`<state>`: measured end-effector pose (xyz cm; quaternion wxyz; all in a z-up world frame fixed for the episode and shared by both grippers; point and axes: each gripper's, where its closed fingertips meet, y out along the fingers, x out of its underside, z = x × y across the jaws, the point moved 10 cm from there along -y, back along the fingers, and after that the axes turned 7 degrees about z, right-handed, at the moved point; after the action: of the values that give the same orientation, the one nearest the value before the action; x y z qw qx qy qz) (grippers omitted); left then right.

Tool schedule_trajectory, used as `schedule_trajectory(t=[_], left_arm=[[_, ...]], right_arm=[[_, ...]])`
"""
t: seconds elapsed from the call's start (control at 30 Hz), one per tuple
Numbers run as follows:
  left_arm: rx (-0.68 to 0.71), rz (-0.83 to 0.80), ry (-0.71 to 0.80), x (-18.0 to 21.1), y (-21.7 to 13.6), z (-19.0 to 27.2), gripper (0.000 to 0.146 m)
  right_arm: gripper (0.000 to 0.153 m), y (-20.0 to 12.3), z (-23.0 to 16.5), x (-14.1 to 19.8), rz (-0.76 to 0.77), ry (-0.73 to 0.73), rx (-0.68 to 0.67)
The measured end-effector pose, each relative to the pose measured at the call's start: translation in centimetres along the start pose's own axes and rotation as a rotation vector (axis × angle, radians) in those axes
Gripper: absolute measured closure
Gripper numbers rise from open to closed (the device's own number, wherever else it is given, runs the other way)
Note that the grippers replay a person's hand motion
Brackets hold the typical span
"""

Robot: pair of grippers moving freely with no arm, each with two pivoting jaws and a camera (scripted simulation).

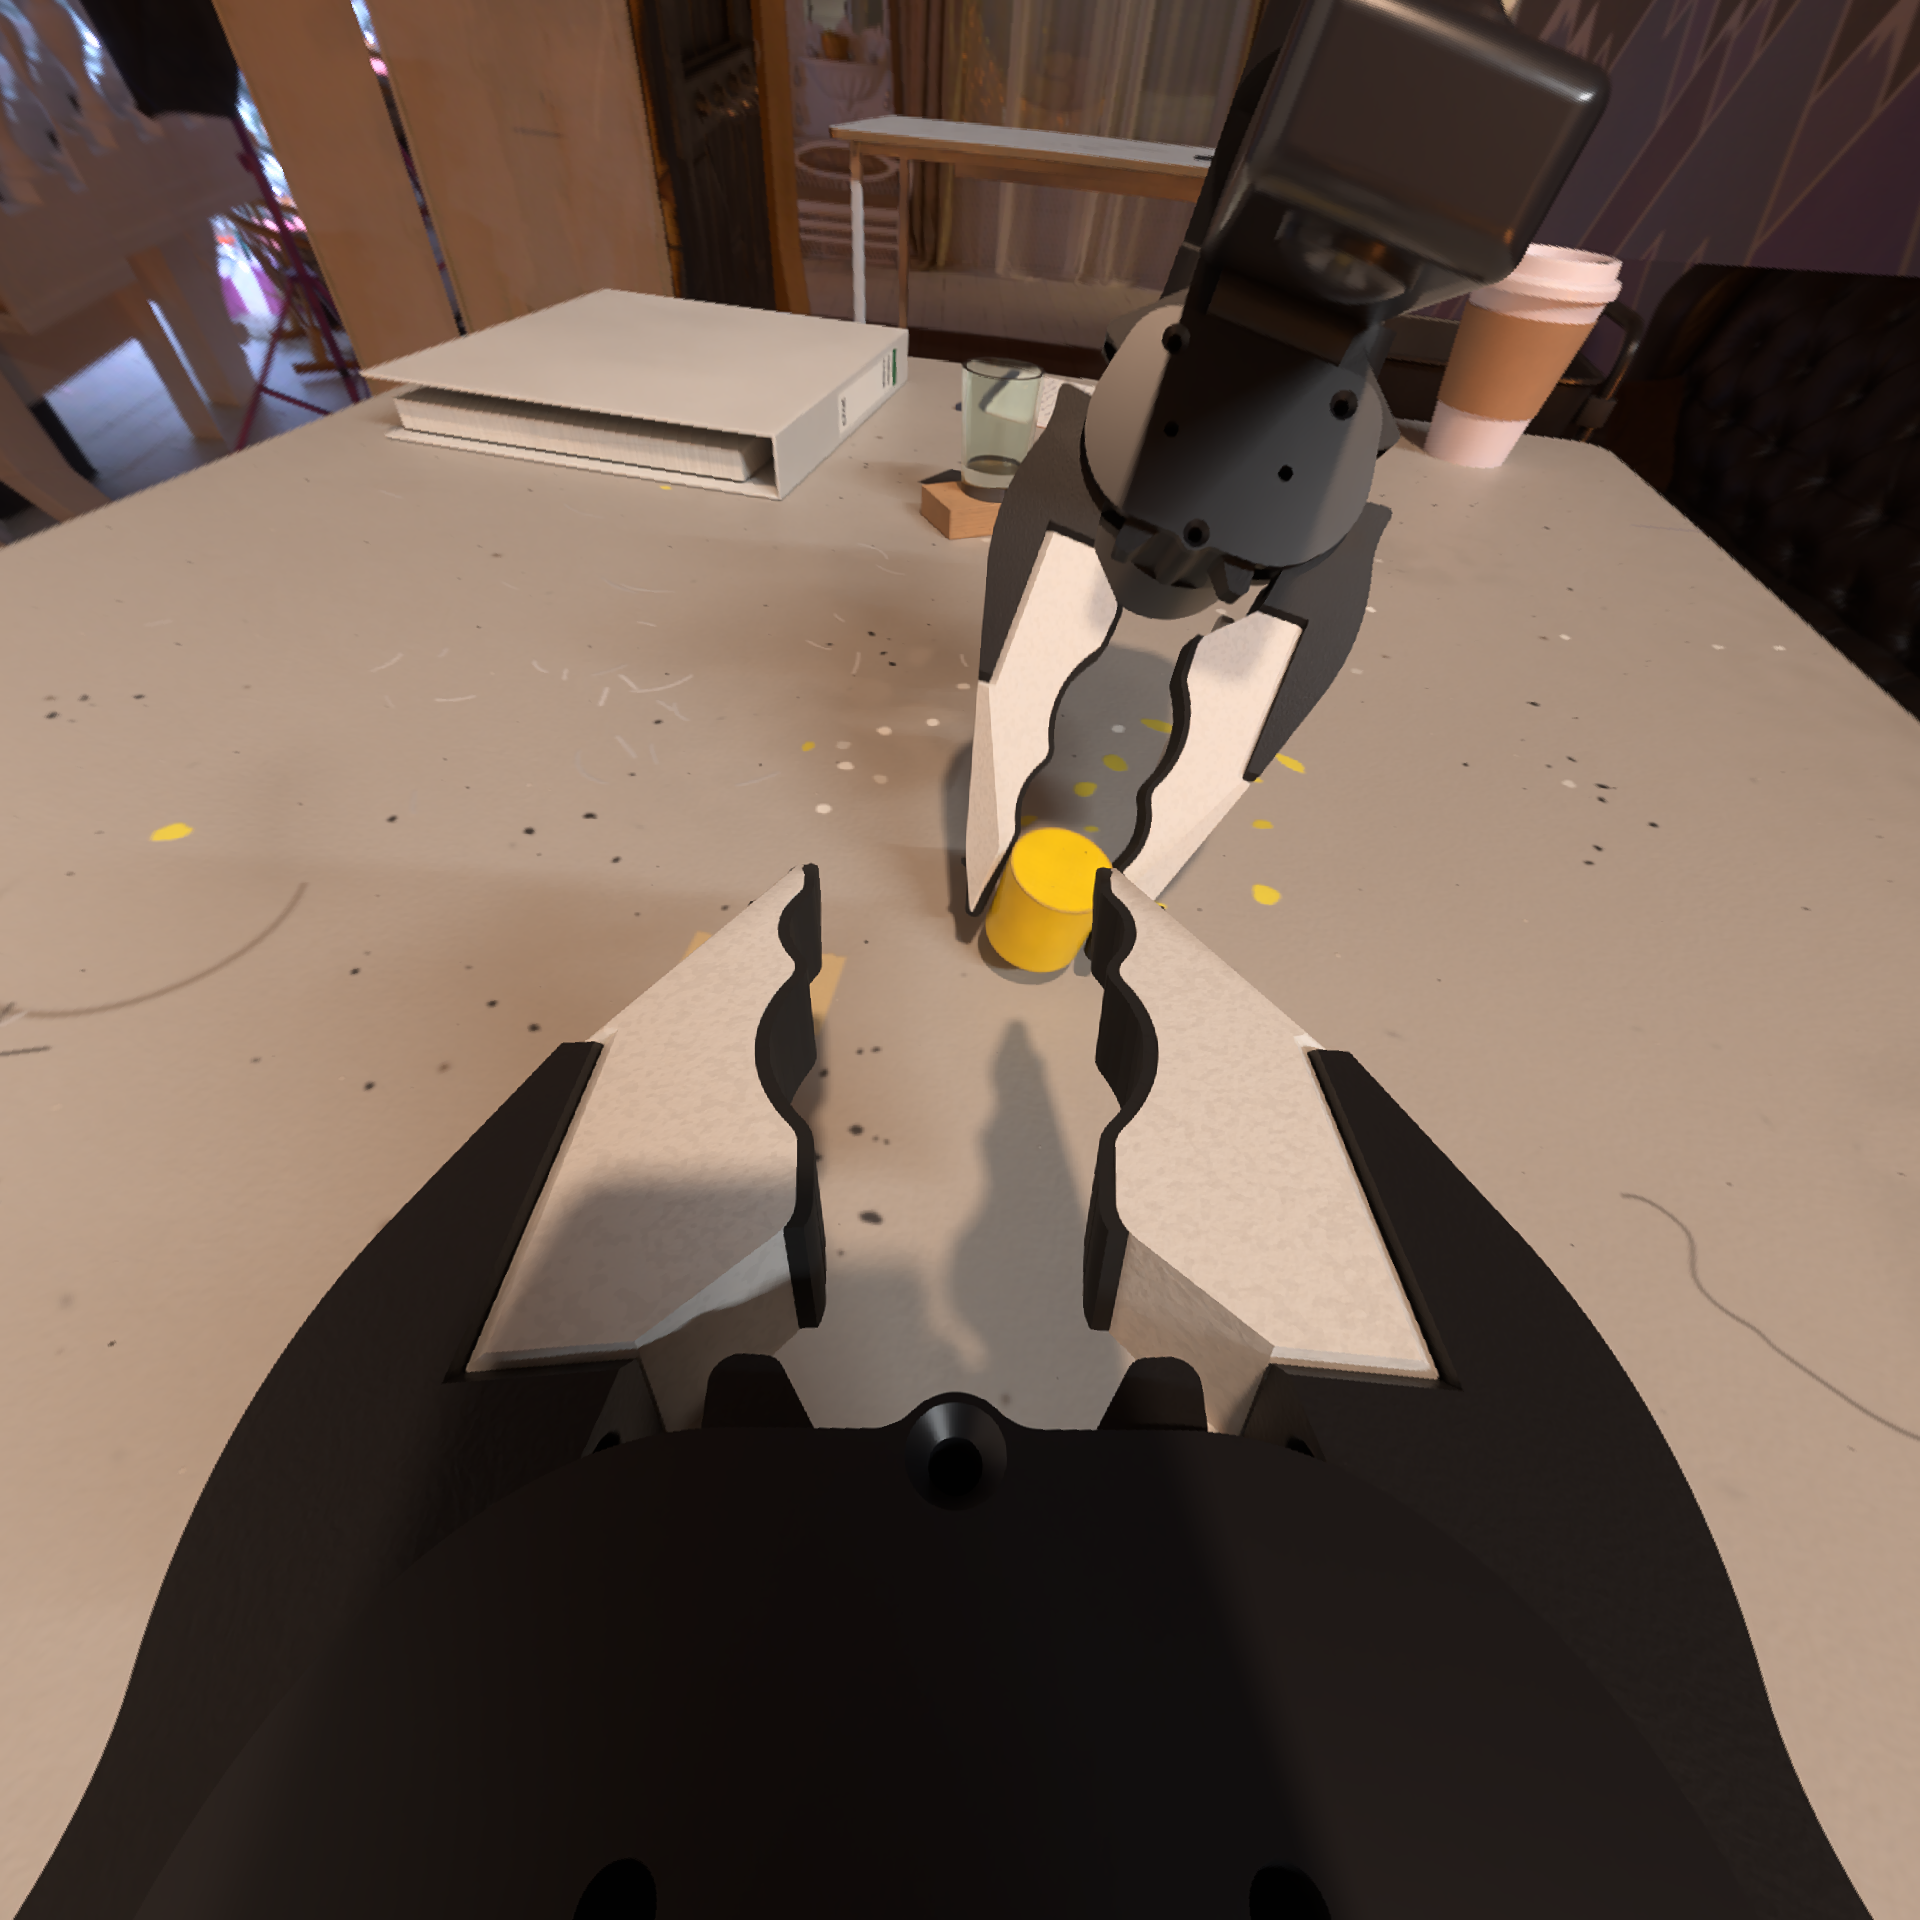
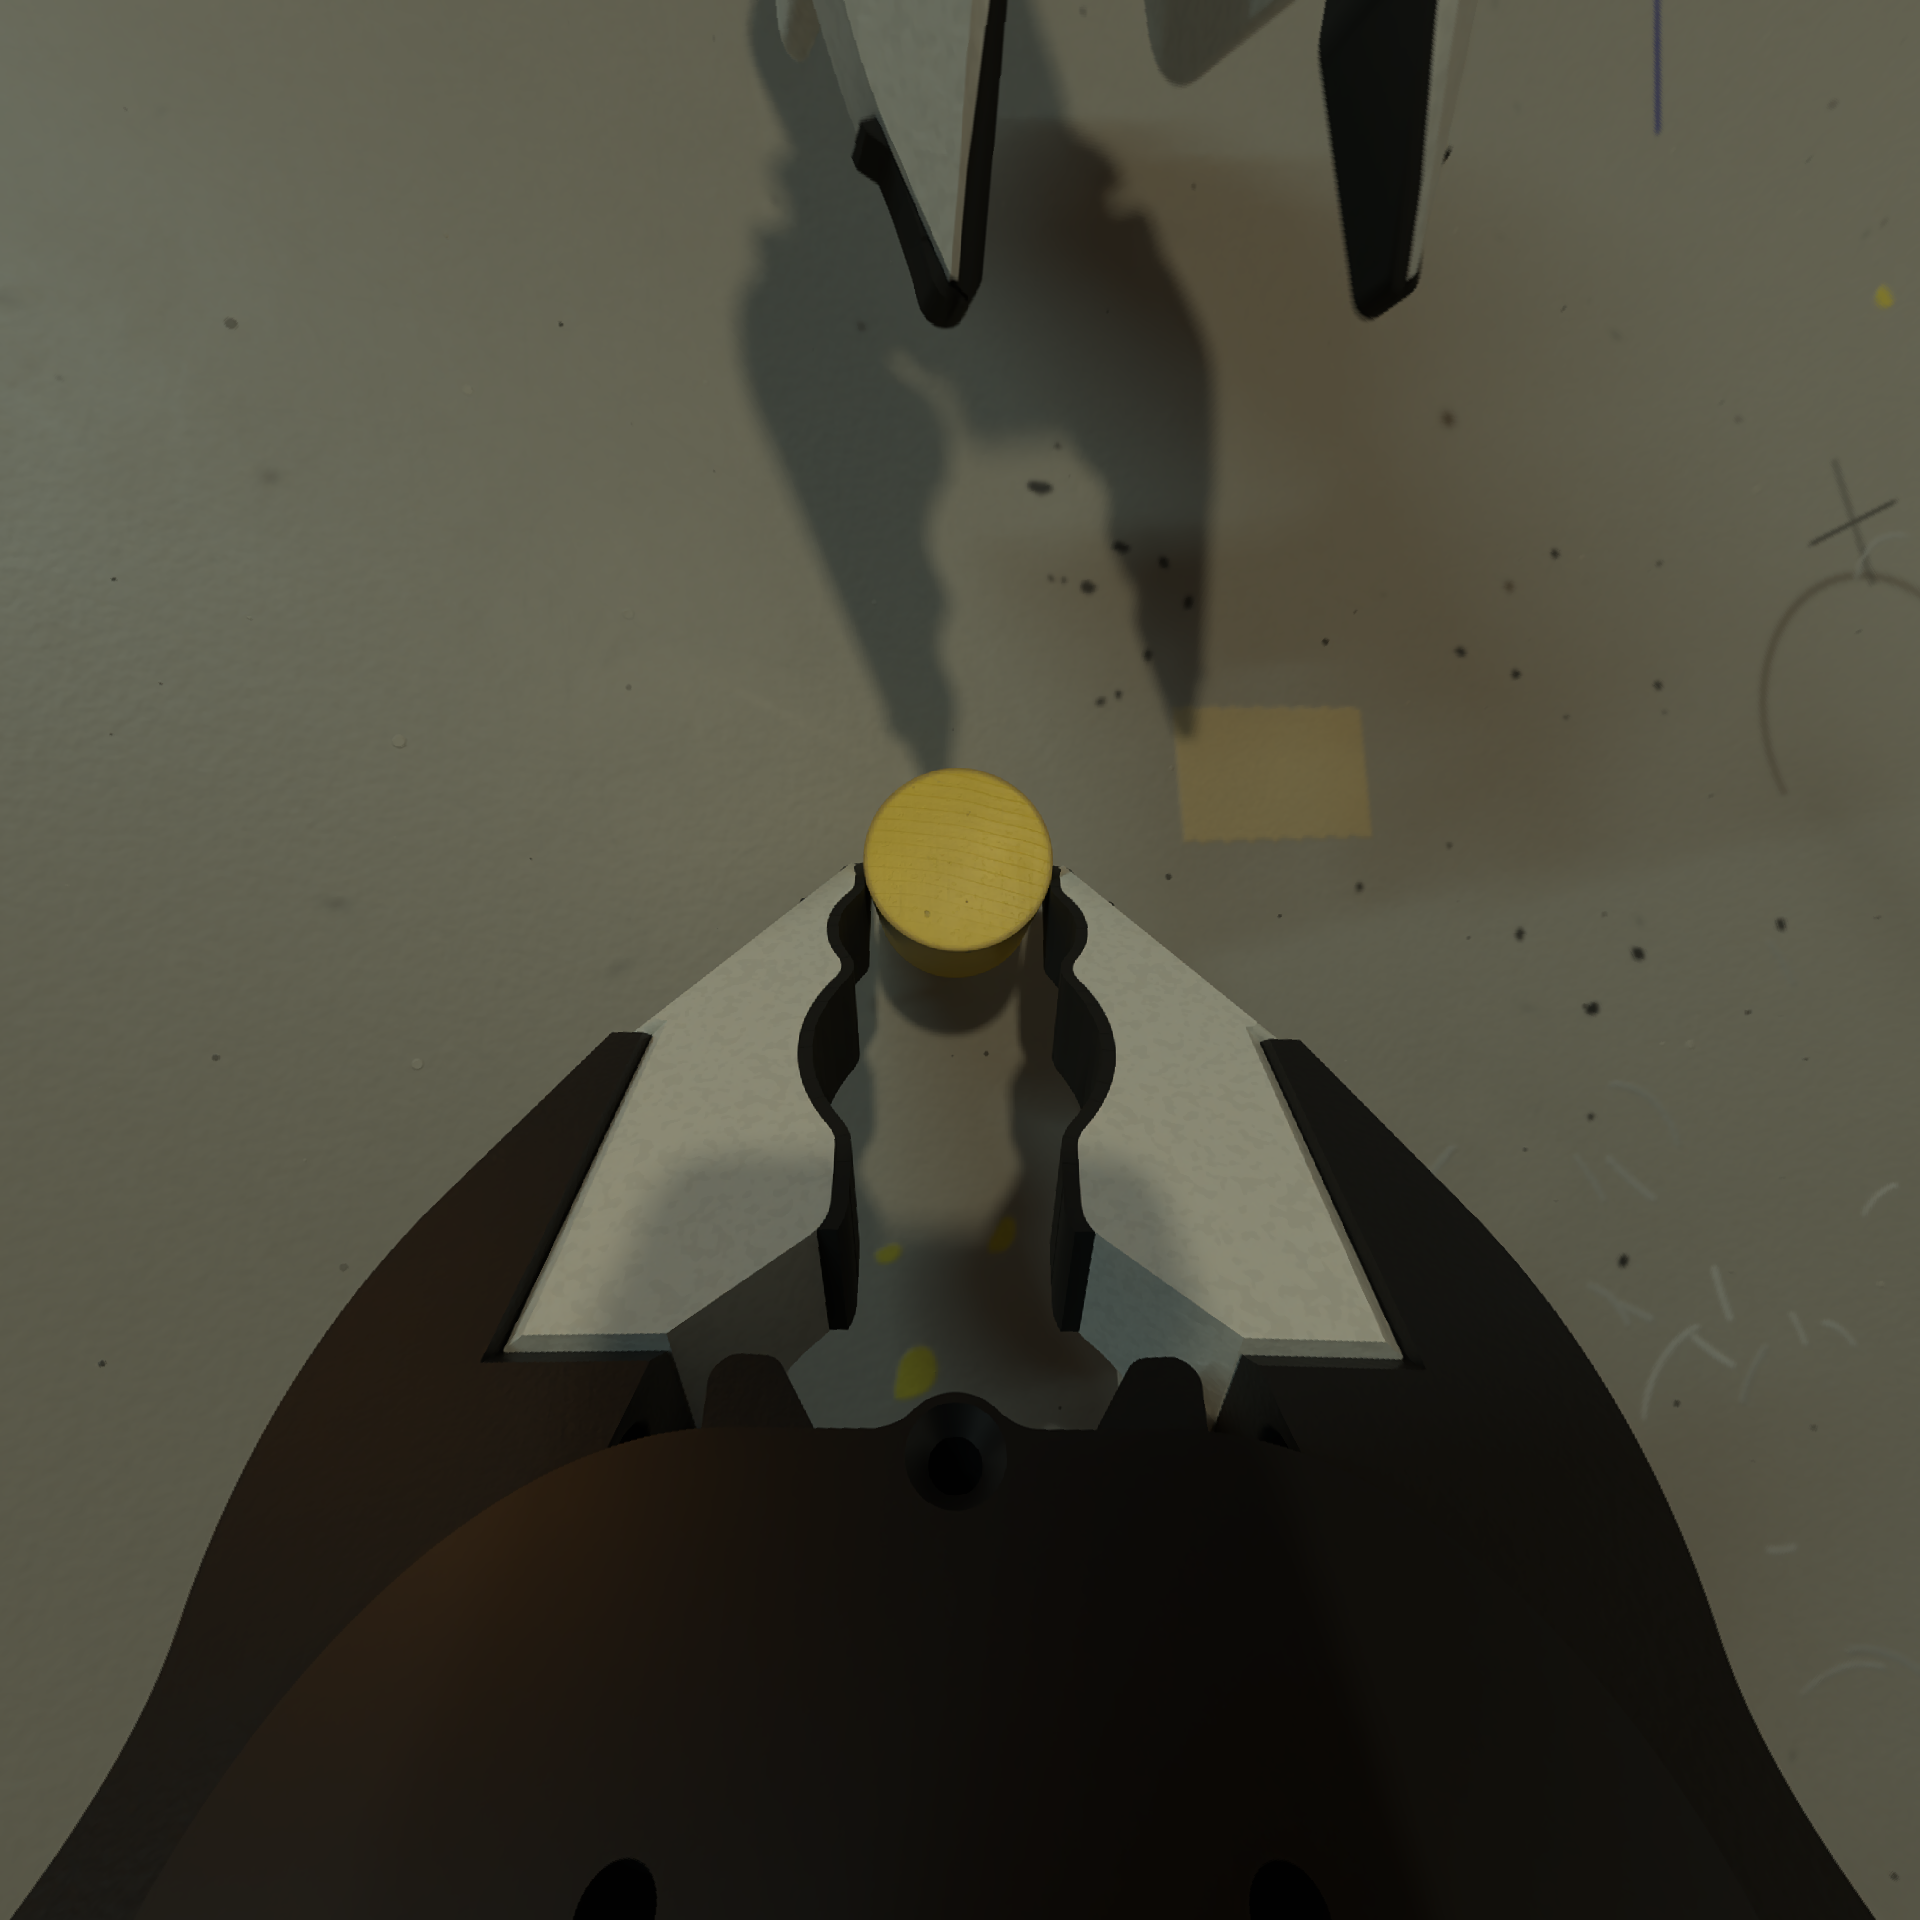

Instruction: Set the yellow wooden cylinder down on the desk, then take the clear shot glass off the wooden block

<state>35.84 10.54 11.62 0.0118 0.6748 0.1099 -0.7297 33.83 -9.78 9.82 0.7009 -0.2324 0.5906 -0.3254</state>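
Presently, item by item across the left wrist view: a white ring binder (image 1: pixel 665 400) lies flat on the desk (image 1: pixel 312 727) at about eleven o'clock; just right of it the clear shot glass (image 1: pixel 995 424) stands upright on the wooden block (image 1: pixel 961 509) near twelve o'clock; a lidded paper coffee cup (image 1: pixel 1517 358) stands at one o'clock by the far edge. The left gripper (image 1: pixel 956 894) occupies the lower half of that view, its fingers spread wide with nothing between them, above bare desk and apart from everything. The right gripper (image 1: pixel 1049 894) points down from one o'clock, its two white fingers flanking the yellow wooden cylinder (image 1: pixel 1039 914), which stands upright with its base on the desk, just past the left gripper's right-hand fingertip. In the right wrist view, looking straight down, the cylinder's round top sits between the right gripper's fingertips (image 2: pixel 850 914), which lie close against its sides; whether they press on it cannot be told. A pale yellow square patch (image 2: pixel 1273 774) marks the desk at two o'clock of the cylinder.
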Motion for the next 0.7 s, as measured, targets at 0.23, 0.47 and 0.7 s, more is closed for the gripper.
schedule_trajectory(t=[0.23, 0.47, 0.7], left_arm=[[-0.068, 0.029, 0.048, 0.3, 0.2, 0.0, 0.084], [-0.087, -0.008, 0.106, 0.6, 0.3, 0.0, 0.088], [-0.052, -0.116, 0.161, 1.2, 1.1, 0.6, 0.090]], right_arm=[[0.120, 0.4, 0.2, 0.9, 0.004, 0.084, -0.056], [0.120, 0.3, 0.1, 1.1, 0.043, 0.035, -0.017], [0.120, 0.6, -0.4, 1.0, 0.068, -0.019, 0.023]])
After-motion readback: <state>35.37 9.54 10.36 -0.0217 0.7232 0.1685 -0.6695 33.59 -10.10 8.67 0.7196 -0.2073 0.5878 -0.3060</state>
